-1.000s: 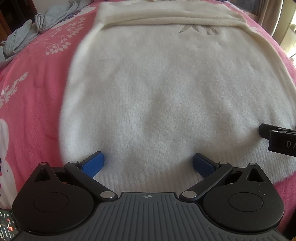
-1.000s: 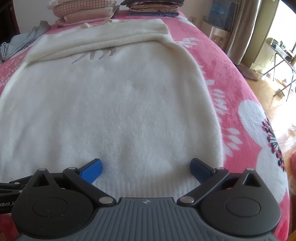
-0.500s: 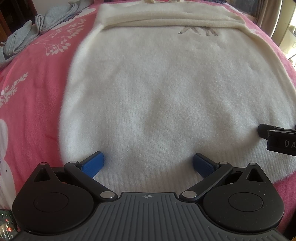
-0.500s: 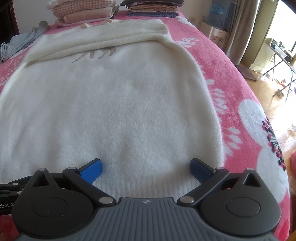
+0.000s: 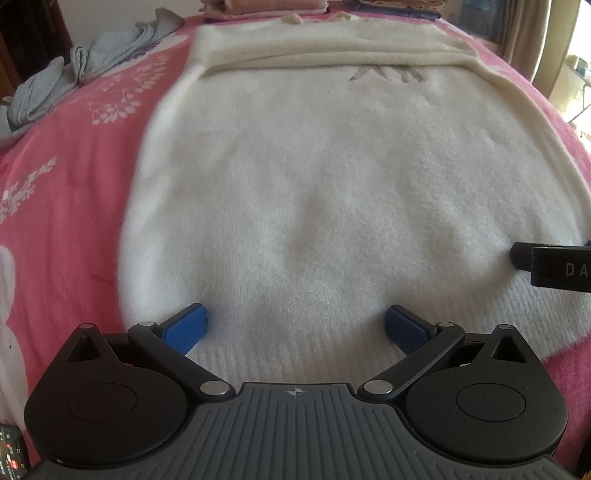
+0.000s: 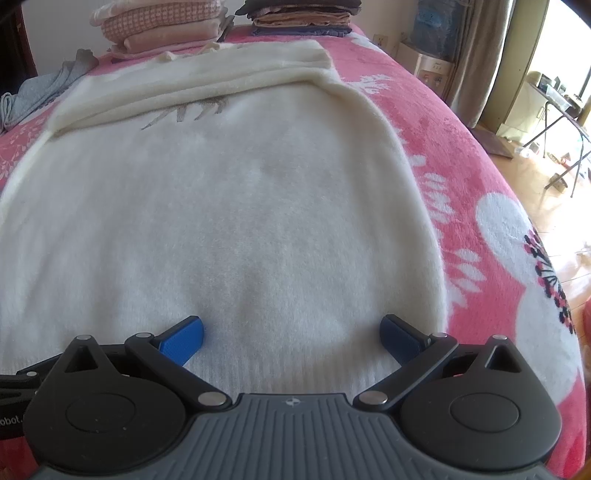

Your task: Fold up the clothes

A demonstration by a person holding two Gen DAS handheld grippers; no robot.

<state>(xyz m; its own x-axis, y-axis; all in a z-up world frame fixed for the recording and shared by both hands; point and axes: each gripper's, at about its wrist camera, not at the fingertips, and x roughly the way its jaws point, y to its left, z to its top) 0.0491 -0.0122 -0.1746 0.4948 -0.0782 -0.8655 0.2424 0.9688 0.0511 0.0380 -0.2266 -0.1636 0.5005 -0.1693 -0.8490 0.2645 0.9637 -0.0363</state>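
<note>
My two grippers wait wide open at the near hem of the white sweater on the pink bed.

Left view: my left gripper (image 5: 295, 325) is wide; sweater (image 5: 332, 192) fills the blanket (image 5: 74, 177); "DA" shows on my right gripper (image 5: 554, 267).
Right view: my right gripper (image 6: 291, 334) is wide; folded piles (image 6: 162, 26) at the far edge, curtain (image 6: 480, 55) beside.
</note>
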